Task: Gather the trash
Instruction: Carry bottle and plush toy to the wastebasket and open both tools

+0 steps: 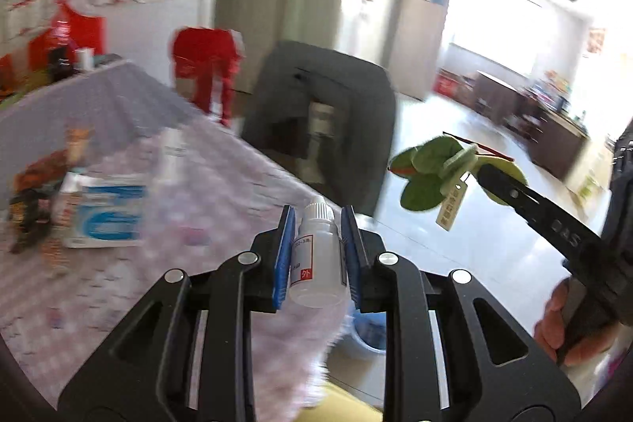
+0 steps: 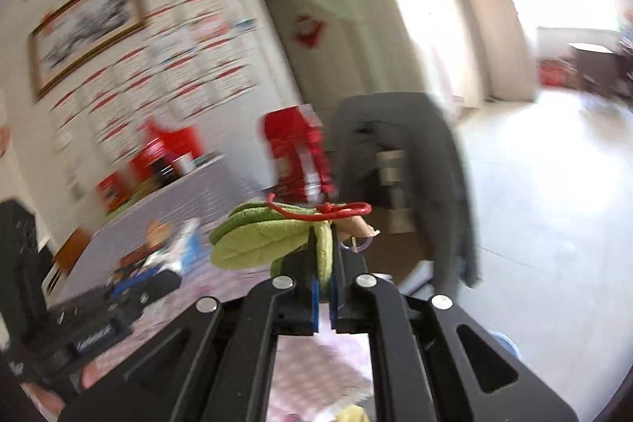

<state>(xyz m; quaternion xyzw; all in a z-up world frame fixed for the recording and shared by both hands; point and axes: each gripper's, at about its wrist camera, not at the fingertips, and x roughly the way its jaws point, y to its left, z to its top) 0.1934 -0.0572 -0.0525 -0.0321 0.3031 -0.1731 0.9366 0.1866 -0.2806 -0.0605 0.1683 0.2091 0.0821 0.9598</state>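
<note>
On the left, the left gripper (image 1: pixel 318 248) is clamping one small white dropper bottle (image 1: pixel 316 256) upright between its blue pads, above the table's (image 1: pixel 118 283) edge. Further right, the right gripper (image 2: pixel 323 263) is pinching one green felt leaf ornament (image 2: pixel 261 236) (a red cord and a paper tag are dangling from it). Both views are blurring, so a quick swing could be shaking the smooth bottle loose, or snagging the cord.

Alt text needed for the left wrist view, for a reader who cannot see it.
The left claw grips a small white dropper bottle upright over the edge of a pink-clothed table. To the right, the right claw holds a green leaf-shaped plush. The room behind is motion-blurred.
</note>
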